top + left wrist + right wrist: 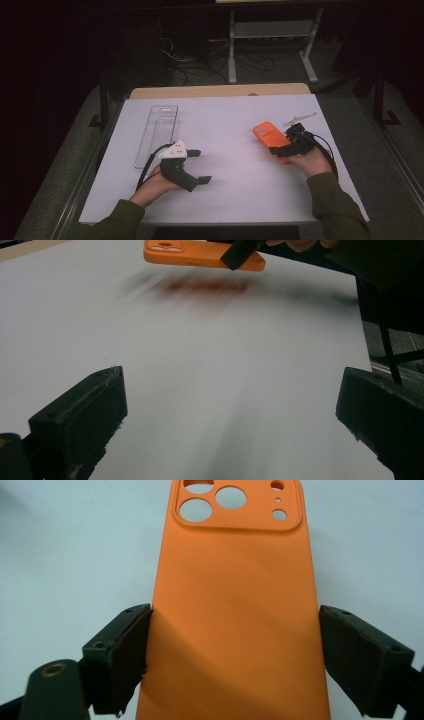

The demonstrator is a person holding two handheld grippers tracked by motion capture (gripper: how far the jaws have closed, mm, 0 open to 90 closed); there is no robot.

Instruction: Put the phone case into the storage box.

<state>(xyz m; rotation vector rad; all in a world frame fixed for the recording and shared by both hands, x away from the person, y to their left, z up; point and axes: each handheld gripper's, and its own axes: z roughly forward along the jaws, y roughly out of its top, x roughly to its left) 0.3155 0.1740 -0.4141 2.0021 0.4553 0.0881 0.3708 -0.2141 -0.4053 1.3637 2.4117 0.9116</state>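
the right gripper point(290, 145) has its jaws clamped across the width of an orange case point(235, 610), one pad on each long edge, camera cutouts at the far end. in the left gripper view the case point(202, 255) hangs clear of the table point(235, 190), with its shadow on the white surface below, so the pick-up looks done: grasped and lifted over the right half of the table.

the left gripper point(192, 170) rests near the left front, jaws wide apart with nothing between them, pointed across the table toward the case.

a clear tray point(157, 132) lies empty at the left, well apart from the case, and a small pale tool point(300, 118) lies beyond the right hand. where the case is meant to go i can't tell; if it is the tray, the carry across and the set-down are both left.
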